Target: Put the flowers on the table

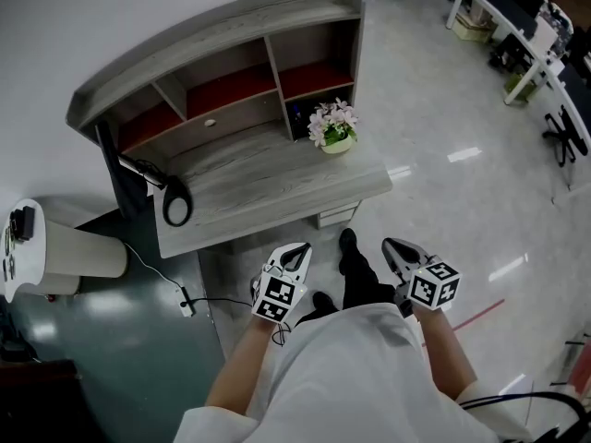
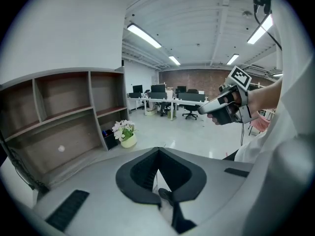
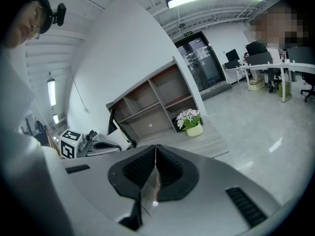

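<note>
Left gripper and right gripper: jaws together, empty. Flowers upright on table, well ahead, roughly midway between both.

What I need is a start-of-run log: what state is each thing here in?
left gripper: shut, empty, held clear of the table.
right gripper: shut, empty, held clear of the table.
flowers: standing upright at the table's right end, not gripped.
table: bears the flowers and a black loop.
black loop: lying flat near the table's left end.
</note>
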### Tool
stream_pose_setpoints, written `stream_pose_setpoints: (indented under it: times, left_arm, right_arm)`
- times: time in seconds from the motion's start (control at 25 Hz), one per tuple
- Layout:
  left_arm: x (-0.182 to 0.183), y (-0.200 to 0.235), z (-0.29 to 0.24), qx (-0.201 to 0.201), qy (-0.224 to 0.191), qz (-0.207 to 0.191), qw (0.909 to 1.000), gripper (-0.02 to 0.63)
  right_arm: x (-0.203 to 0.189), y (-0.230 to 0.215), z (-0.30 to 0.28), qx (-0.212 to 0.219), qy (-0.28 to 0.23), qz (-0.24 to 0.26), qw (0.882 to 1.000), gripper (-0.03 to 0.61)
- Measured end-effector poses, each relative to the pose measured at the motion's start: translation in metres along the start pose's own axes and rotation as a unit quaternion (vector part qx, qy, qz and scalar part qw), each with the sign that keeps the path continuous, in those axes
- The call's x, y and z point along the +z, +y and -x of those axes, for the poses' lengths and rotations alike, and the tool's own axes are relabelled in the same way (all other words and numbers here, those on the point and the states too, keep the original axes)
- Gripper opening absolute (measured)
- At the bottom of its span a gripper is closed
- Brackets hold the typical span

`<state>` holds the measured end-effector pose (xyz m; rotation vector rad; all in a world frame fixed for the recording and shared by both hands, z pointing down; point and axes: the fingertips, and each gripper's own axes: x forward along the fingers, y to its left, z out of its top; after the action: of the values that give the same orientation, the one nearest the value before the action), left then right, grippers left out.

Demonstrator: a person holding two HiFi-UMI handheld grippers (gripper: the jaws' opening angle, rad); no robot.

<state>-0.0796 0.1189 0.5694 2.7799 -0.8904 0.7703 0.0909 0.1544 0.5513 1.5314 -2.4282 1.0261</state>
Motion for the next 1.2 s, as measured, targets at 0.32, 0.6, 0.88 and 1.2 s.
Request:
stream_pose_setpoints:
  times: [0.32,0.6,0.88,1.2]
  left_arm:
    - [0.011,-0.015,0.016,0.002,-0.009,0.007,0.9999,0.009]
    - [0.036,-0.021,0.013,0.029,-0.027,0.04,0.9984,0.009]
    - [0.056,-0.036,0.004,0.054,-0.046,0.102,0.9923,0.009]
    - [0.064,-0.048,-0.002,0.056,-0.056,0.143,0.9865,0.009]
  right_arm:
    - [-0.004,0.005,0.012,0.019,-0.002,-0.033,0.999,0.018]
    - [0.017,-0.009,0.011,0.036,0.003,0.021,0.999,0.018]
    - [0.035,-0.016,0.016,0.07,0.013,0.059,0.996,0.018]
    - [0.042,-0.029,0.028,0.078,0.012,0.068,0.995,0.017]
